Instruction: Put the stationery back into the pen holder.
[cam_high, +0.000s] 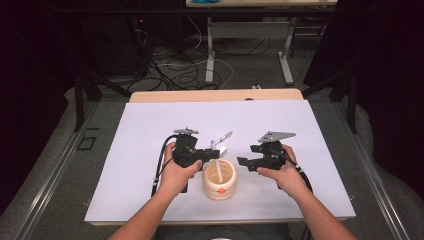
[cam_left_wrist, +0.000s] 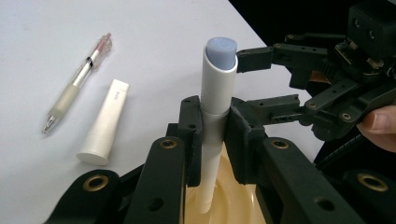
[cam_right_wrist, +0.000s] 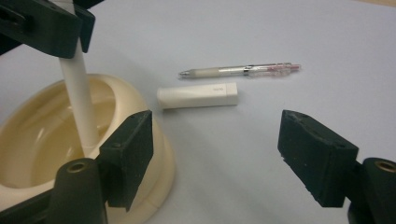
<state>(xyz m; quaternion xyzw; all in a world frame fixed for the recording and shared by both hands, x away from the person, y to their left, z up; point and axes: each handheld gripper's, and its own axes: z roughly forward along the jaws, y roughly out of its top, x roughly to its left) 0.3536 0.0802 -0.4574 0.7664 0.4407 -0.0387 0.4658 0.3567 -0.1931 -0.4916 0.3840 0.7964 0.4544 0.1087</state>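
Left gripper (cam_left_wrist: 212, 135) upright over cup (cam_right_wrist: 140, 116)

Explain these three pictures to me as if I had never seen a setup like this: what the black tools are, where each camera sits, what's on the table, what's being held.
A person holds two hand-worked grippers, not a robot. The high view looks down on the white table. The other two cameras ride on the grippers. The left gripper is shut on a white marker, its lower end in a cream holder. The right gripper is open, holding nothing. On the table lie a clear pen and a white cap, apart.
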